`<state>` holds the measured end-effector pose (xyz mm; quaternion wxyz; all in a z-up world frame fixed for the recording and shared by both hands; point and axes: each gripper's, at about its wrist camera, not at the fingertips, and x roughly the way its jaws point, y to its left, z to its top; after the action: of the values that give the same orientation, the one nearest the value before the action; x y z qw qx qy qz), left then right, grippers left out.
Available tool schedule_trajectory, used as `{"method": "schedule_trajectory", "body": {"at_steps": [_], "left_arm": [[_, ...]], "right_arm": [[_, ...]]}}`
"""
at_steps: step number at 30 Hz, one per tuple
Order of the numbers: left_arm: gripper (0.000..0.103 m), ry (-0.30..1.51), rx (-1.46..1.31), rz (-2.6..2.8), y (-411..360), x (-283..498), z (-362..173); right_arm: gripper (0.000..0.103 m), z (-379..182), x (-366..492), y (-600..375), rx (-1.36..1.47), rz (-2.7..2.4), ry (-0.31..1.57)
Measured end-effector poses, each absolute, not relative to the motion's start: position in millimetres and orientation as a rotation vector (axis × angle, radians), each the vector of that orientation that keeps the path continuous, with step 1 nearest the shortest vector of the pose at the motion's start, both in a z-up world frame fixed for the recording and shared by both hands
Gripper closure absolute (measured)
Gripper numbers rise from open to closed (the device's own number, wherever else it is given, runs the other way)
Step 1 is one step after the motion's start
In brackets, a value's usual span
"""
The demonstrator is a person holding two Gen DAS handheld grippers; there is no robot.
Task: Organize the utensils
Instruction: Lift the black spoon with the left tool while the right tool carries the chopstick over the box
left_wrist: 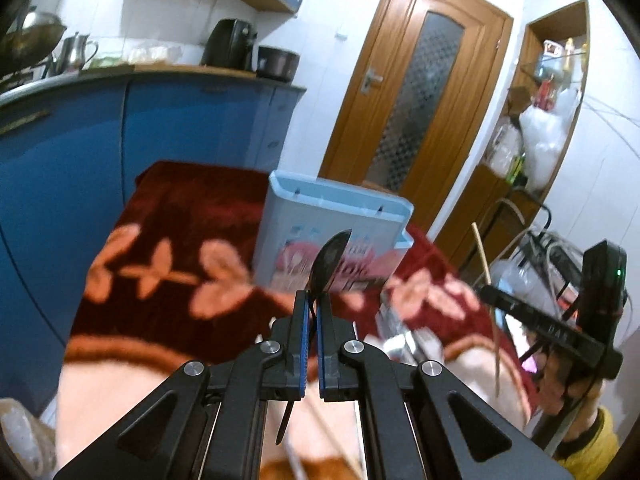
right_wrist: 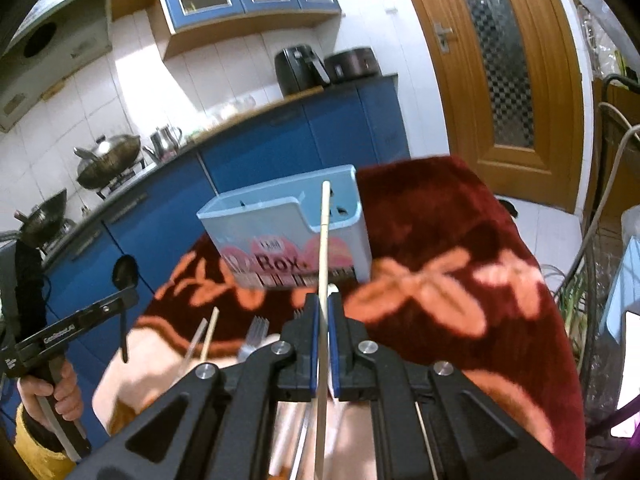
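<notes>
Pinched between the left gripper's (left_wrist: 313,300) pressed-together jaws is a black spoon (left_wrist: 330,260), bowl up, held above the red flowered blanket (left_wrist: 180,216) in front of the pale blue utensil box (left_wrist: 320,220). Further right, loose utensils lie on the blanket before the box: a fork (right_wrist: 254,330) and a pair of chopsticks (right_wrist: 210,332). Rightmost, the right gripper (right_wrist: 323,304) clamps a single pale chopstick (right_wrist: 325,240), whose tip crosses the box's front wall.
</notes>
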<state>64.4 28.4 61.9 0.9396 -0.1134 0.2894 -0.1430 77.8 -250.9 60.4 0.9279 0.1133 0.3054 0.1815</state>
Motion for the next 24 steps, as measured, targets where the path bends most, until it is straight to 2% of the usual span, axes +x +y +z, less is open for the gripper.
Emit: {"method": "schedule_trajectory", "body": {"at_steps": [14, 24], "left_arm": [[0.100, 0.418, -0.294, -0.319, 10, 152, 114], [0.100, 0.344, -0.345, -0.285, 8, 214, 102]], "right_arm": [[0.097, 105, 132, -231, 0.204, 0.385, 0.487], [0.097, 121, 192, -219, 0.180, 0.378, 0.410]]}}
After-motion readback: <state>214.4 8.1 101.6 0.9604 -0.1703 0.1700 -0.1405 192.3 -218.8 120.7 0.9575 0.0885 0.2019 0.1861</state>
